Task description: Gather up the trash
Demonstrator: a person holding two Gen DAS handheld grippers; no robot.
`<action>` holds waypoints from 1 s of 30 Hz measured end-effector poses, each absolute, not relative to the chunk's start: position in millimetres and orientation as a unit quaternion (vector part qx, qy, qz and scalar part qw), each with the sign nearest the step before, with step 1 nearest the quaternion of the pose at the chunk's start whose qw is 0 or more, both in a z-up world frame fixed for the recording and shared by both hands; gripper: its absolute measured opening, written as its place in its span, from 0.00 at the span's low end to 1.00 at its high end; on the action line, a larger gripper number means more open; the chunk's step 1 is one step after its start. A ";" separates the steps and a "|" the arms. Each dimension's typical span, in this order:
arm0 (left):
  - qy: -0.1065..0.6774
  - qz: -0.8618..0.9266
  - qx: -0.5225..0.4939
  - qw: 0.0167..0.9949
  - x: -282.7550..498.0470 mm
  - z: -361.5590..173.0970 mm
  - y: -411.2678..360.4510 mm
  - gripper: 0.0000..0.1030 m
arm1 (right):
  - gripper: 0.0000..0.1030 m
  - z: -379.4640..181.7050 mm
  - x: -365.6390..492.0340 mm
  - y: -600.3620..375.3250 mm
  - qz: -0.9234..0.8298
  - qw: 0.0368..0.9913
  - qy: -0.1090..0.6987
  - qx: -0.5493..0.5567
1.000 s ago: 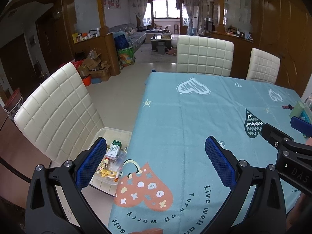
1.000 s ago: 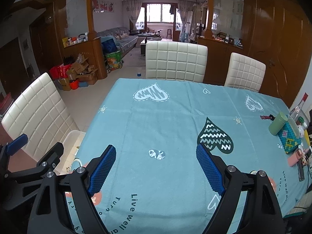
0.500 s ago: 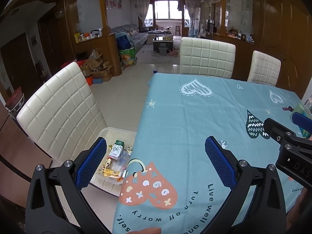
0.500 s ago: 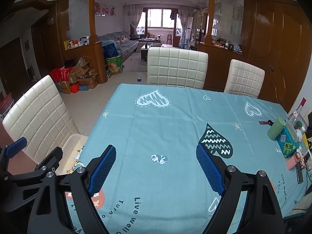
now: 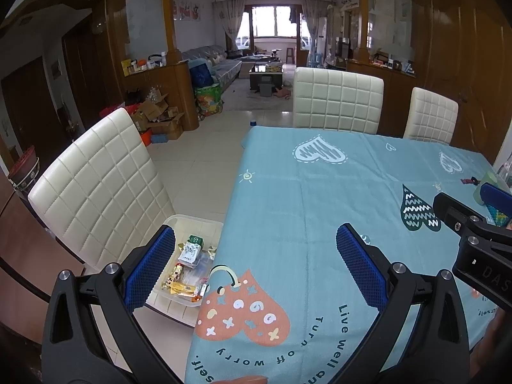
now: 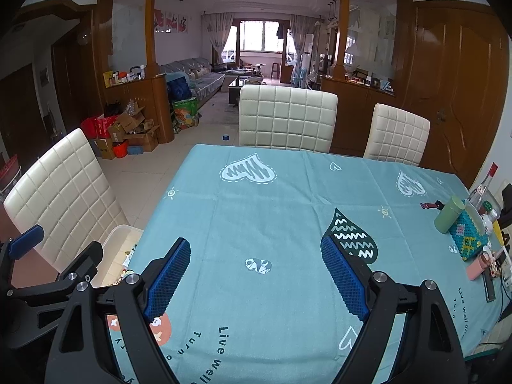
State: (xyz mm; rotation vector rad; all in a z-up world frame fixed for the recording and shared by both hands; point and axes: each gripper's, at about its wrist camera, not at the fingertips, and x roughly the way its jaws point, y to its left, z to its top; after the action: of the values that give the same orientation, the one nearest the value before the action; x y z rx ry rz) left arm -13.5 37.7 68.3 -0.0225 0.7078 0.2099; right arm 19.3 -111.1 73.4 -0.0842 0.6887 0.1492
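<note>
The table (image 5: 320,192) edge partly hides the wrapper-filled bin (image 5: 179,224).

3 white quilted chairs (image 6: 288,118) ring the teal heart-print surface (image 6: 288,211). Beyond the chairs: pale tile floor (image 5: 204,147), wooden columns (image 6: 148,28), cardboard boxes (image 6: 131,128), a bright curtained window (image 6: 256,35).

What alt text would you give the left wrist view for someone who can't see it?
The open, empty left claw hangs over the near edge of a teal heart-print tablecloth. Below left, a white bin of wrappers sits on the floor beside a cream chair. The right claw enters from the right.
</note>
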 end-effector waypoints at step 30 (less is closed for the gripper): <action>0.346 0.103 -0.011 0.932 -12.2 70.7 35.2 0.96 | 0.80 74.4 19.0 -114.3 0.071 0.939 0.334 -0.038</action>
State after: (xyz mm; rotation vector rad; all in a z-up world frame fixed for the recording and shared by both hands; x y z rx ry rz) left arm -12.2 35.2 70.7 -0.0222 0.7088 0.2099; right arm 19.0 -114.3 74.4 -0.0781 0.6827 0.1458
